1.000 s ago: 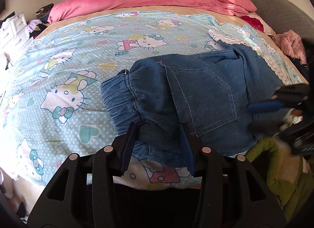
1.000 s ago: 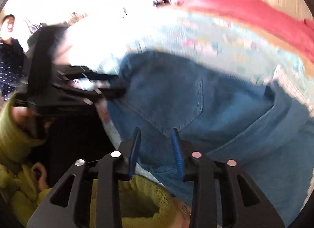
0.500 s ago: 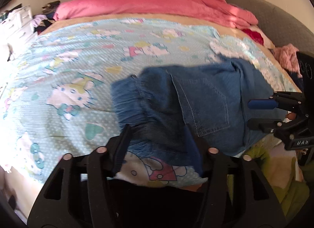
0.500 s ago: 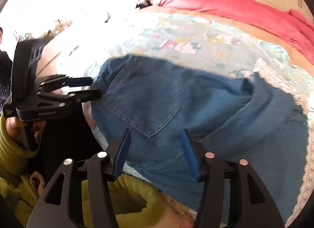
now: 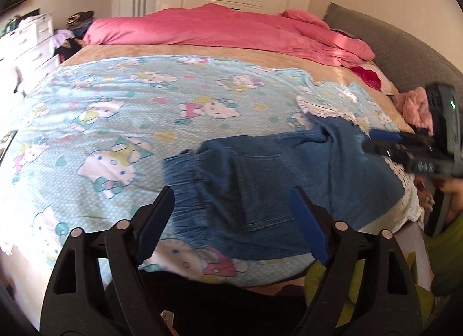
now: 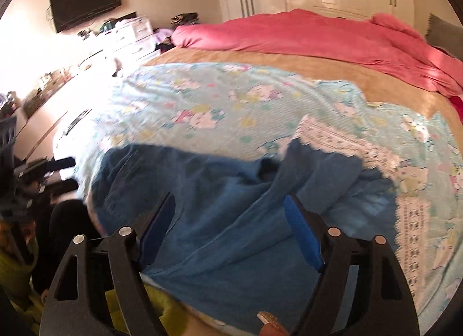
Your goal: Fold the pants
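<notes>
While both grippers, left gripper and right gripper, hang spread, motion blur smears the pants.

Ahead of my left tongs the cartoon-print sheet lies flat and bare out to the left and far side, so I have open passage there. The pants sit bunched at the near edge, a low hump under both tongs. My right tongs hang wide apart over the rumpled denim; in the left view they crowd the right side. The pink duvet walls off the far edge, the grey headboard the right, and the white drawers the left.
</notes>
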`<action>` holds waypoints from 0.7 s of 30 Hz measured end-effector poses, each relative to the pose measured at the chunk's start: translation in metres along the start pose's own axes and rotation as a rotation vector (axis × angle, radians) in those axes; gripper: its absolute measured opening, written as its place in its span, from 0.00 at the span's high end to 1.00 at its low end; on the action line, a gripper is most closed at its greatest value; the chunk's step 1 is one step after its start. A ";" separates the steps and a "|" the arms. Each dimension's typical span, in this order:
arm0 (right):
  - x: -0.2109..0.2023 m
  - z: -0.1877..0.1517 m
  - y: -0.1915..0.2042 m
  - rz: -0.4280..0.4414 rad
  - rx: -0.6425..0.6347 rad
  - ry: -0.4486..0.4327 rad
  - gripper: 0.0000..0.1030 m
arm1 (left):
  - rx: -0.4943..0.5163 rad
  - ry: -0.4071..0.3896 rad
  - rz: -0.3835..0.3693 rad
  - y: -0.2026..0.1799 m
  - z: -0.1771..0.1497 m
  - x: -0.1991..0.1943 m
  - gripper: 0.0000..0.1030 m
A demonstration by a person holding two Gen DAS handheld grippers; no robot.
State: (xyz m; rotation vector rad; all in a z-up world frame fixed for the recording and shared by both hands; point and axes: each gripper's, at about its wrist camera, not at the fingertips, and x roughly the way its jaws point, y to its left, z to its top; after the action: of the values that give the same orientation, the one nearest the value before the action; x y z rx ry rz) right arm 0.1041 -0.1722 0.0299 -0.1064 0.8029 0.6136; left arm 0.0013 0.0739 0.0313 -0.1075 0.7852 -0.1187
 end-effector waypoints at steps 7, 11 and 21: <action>-0.005 0.030 -0.022 -0.063 0.018 -0.048 0.14 | -0.017 0.052 -0.099 -0.019 0.005 0.020 0.26; 0.004 0.053 -0.038 -0.078 0.036 -0.057 0.14 | 0.036 0.080 -0.139 -0.045 0.007 0.033 0.26; 0.074 0.087 -0.071 -0.099 0.119 0.081 0.14 | 0.119 0.170 -0.221 -0.099 -0.003 0.074 0.26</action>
State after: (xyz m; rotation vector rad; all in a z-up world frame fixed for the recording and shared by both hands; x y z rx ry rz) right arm 0.2386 -0.1680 0.0287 -0.0623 0.9055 0.4693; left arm 0.0445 -0.0343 -0.0082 -0.0716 0.9325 -0.3880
